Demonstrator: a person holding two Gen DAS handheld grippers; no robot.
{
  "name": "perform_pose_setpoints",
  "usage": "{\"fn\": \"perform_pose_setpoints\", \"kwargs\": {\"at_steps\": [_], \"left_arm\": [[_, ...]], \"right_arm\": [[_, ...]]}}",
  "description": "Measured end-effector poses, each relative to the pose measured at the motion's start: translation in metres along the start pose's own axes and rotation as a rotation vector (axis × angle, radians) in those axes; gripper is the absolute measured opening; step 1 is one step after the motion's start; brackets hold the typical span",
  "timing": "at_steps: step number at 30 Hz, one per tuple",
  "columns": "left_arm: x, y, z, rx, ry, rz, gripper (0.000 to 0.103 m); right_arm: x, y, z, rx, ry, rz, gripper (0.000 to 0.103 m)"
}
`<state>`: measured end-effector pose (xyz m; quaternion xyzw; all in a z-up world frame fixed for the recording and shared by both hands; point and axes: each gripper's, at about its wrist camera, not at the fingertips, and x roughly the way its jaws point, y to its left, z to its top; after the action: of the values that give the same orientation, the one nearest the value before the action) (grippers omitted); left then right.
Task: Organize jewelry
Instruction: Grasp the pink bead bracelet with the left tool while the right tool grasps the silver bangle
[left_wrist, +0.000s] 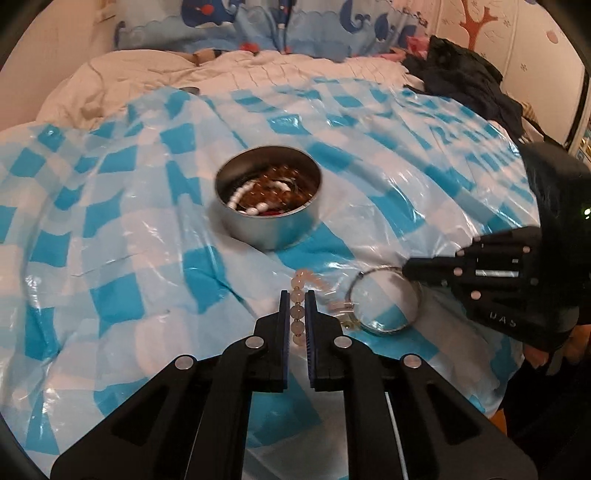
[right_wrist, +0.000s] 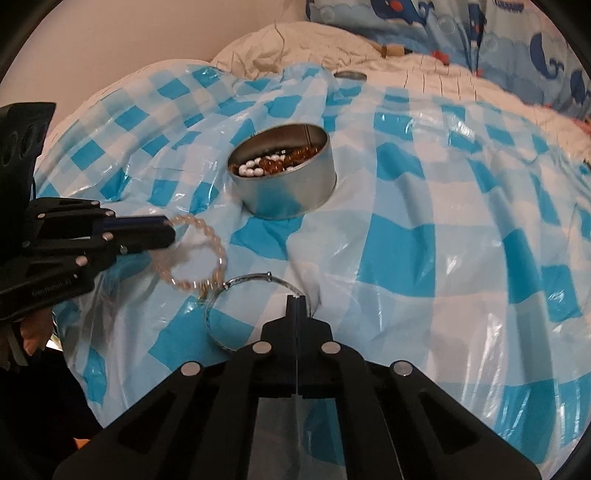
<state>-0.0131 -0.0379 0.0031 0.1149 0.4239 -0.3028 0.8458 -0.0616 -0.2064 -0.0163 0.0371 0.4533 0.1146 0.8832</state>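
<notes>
A round metal tin (left_wrist: 267, 229) (right_wrist: 291, 190) holding white and amber bead strings sits on the blue-checked plastic sheet. My left gripper (left_wrist: 297, 295) (right_wrist: 170, 229) is shut on a pale pink bead bracelet (left_wrist: 297, 312) (right_wrist: 218, 247), which lies on the sheet in front of the tin. My right gripper (right_wrist: 297, 299) (left_wrist: 406, 271) is shut on a thin silver bangle (right_wrist: 245, 281) (left_wrist: 388, 330) that lies next to the bead bracelet and touches it.
The plastic sheet (left_wrist: 110, 206) (right_wrist: 461, 240) covers a rumpled white duvet. A whale-print pillow (left_wrist: 295, 26) and dark clothing (left_wrist: 465, 81) lie at the bed's far side. A small round tin lid (right_wrist: 350, 75) rests beyond the sheet.
</notes>
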Motion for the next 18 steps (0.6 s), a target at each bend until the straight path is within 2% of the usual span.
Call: {"fn": "perform_pose_setpoints", "kwargs": {"at_steps": [13,14,15,16,17,18], "left_arm": [[0.0077,-0.0024,-0.0015,0.018,0.026,0.022,0.007],[0.0078,-0.0024,-0.0015,0.019,0.027,0.022,0.007],[0.0078,-0.0024,-0.0015,0.02,0.027,0.021,0.007],[0.0081,-0.0025,-0.0016,0.021,0.028,0.021,0.007],[0.0087,-0.0029,-0.002,0.022,0.029,0.021,0.007],[0.0093,-0.0033,-0.0019,0.023,0.03,0.02,0.007]], "right_arm": [[-0.0001,0.0025,-0.002,-0.008,0.01,-0.022,0.001],[-0.0007,0.003,-0.0018,-0.011,0.007,-0.023,0.007],[-0.0023,0.0029,-0.0019,-0.009,-0.001,-0.03,0.037],[-0.0052,0.0017,-0.002,0.003,-0.017,-0.051,0.056],[-0.0073,0.0004,-0.002,0.015,-0.03,-0.059,0.065],[-0.0069,0.0006,-0.0016,0.015,-0.024,-0.047,0.06]]}}
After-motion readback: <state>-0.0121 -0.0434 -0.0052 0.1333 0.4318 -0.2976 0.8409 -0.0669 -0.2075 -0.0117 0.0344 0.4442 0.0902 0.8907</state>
